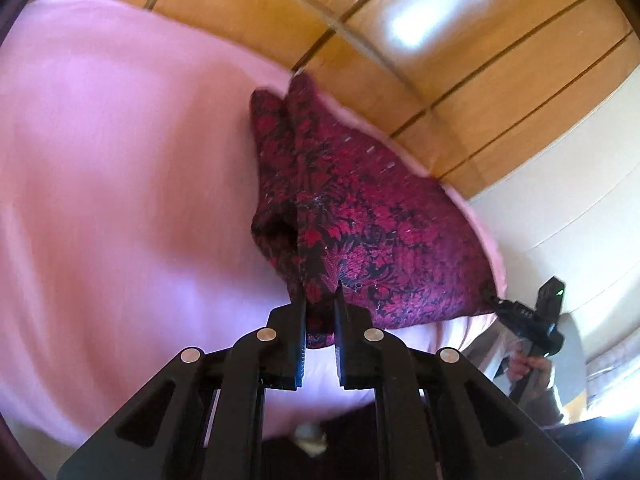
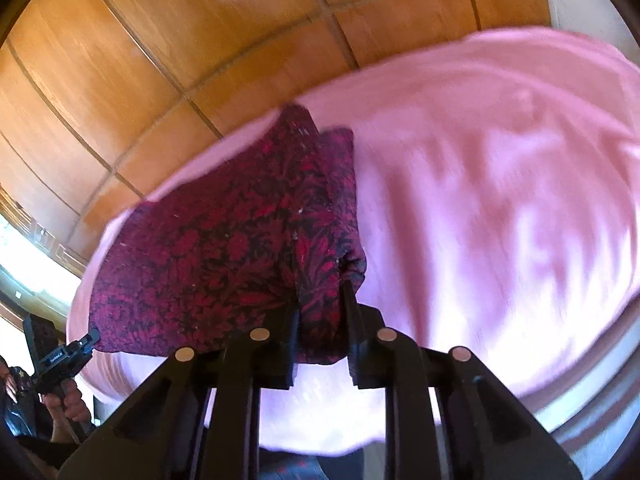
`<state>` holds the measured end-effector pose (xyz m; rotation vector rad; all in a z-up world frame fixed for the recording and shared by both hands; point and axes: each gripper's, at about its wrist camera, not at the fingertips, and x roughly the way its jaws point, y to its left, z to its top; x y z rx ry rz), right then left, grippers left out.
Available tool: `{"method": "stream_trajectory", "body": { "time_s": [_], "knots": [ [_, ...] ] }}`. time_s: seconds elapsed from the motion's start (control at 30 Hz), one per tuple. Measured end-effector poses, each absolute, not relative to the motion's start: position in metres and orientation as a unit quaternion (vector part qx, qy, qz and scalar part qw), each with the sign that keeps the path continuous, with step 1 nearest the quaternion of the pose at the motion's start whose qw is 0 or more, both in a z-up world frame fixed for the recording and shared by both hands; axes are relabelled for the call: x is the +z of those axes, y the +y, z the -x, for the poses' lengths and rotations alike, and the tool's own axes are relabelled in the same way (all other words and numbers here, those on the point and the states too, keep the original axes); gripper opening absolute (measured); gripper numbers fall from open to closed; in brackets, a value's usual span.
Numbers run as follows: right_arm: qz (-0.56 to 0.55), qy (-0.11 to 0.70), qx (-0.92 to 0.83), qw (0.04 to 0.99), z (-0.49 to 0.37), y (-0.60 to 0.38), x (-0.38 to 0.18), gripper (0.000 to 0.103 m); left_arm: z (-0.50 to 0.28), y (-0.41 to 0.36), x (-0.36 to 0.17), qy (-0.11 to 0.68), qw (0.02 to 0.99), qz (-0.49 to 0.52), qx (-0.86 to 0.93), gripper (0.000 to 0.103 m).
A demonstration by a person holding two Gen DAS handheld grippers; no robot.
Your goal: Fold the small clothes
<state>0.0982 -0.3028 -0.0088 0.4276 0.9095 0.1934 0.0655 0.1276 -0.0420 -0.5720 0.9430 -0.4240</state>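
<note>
L gripper (image 1: 320,300) & R gripper (image 2: 322,300) are each being clamped on cloth (image 1: 360,208) corners; tension should be kept even while folding over sheet (image 1: 120,160).

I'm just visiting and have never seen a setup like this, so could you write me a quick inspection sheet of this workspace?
Surface: pink sheet covering the work area.
Job's things: red-and-black patterned garment, partly lifted, held at two corners.
Clutter: nothing seen.
Grippers: left hand-held gripper shut on a bunched garment edge; right hand-held gripper likewise shut on the garment. Each shows in the other's view at the far corner.
Cables: nothing seen.
Surroundings: wooden panelling behind the sheet; bright window at one side. Both views are motion-blurred.
</note>
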Motion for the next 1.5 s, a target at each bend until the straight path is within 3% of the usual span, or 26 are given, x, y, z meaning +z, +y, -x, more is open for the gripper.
{"method": "stream_trajectory", "body": {
  "time_s": [0.13, 0.23, 0.27, 0.33, 0.57, 0.63, 0.77, 0.87, 0.97, 1.07, 1.2, 1.27, 1.33, 1.4, 1.5],
  "knots": [
    [-0.208, 0.445, 0.092, 0.866, -0.093, -0.304, -0.019, 0.022, -0.065, 0.138, -0.038, 0.429, 0.831, 0.294, -0.198, 0.016],
    [-0.208, 0.427, 0.083, 0.876, -0.099, -0.305, -0.007, 0.039, -0.083, 0.15, -0.023, 0.403, 0.845, 0.297, -0.188, 0.019],
    [-0.204, 0.416, 0.078, 0.883, -0.103, -0.305, 0.0, 0.05, -0.094, 0.152, -0.019, 0.399, 0.849, 0.295, -0.185, 0.023],
    [-0.197, 0.399, 0.075, 0.892, -0.11, -0.303, 0.011, 0.052, -0.108, 0.154, -0.015, 0.392, 0.849, 0.299, -0.189, 0.047],
    [-0.159, 0.369, 0.086, 0.912, -0.155, -0.268, 0.036, 0.056, -0.178, 0.137, -0.02, 0.411, 0.838, 0.305, -0.191, 0.044],
    [-0.149, 0.366, 0.096, 0.914, -0.168, -0.254, 0.039, 0.057, -0.191, 0.129, -0.02, 0.416, 0.838, 0.296, -0.191, 0.011],
    [-0.122, 0.379, 0.106, 0.911, -0.198, -0.226, 0.033, 0.058, -0.192, 0.121, -0.007, 0.397, 0.866, 0.258, -0.161, 0.01],
    [-0.103, 0.418, 0.074, 0.9, -0.223, -0.222, 0.005, 0.059, -0.197, 0.12, -0.028, 0.43, 0.865, 0.235, -0.113, 0.01],
    [-0.101, 0.415, 0.067, 0.902, -0.239, -0.225, -0.019, 0.059, -0.202, 0.122, -0.051, 0.451, 0.854, 0.241, -0.095, 0.013],
    [-0.101, 0.407, 0.058, 0.906, -0.24, -0.223, -0.02, 0.059, -0.197, 0.111, -0.023, 0.427, 0.881, 0.2, -0.05, 0.029],
    [-0.098, 0.394, 0.054, 0.912, -0.235, -0.219, -0.019, 0.061, -0.183, 0.09, 0.01, 0.392, 0.909, 0.136, -0.035, 0.031],
    [-0.099, 0.387, 0.052, 0.915, -0.23, -0.218, -0.013, 0.068, -0.181, 0.075, 0.021, 0.381, 0.919, 0.098, -0.039, 0.031],
    [-0.098, 0.379, 0.054, 0.919, -0.223, -0.214, -0.005, 0.077, -0.174, 0.065, 0.029, 0.369, 0.926, 0.076, -0.042, 0.05],
    [-0.087, 0.37, 0.052, 0.923, -0.213, -0.207, 0.006, 0.083, -0.177, 0.058, 0.031, 0.359, 0.929, 0.067, -0.05, 0.052],
    [-0.082, 0.36, 0.064, 0.927, -0.197, -0.199, 0.015, 0.083, -0.177, 0.043, 0.035, 0.354, 0.932, 0.043, -0.057, 0.052]
  ]
}}
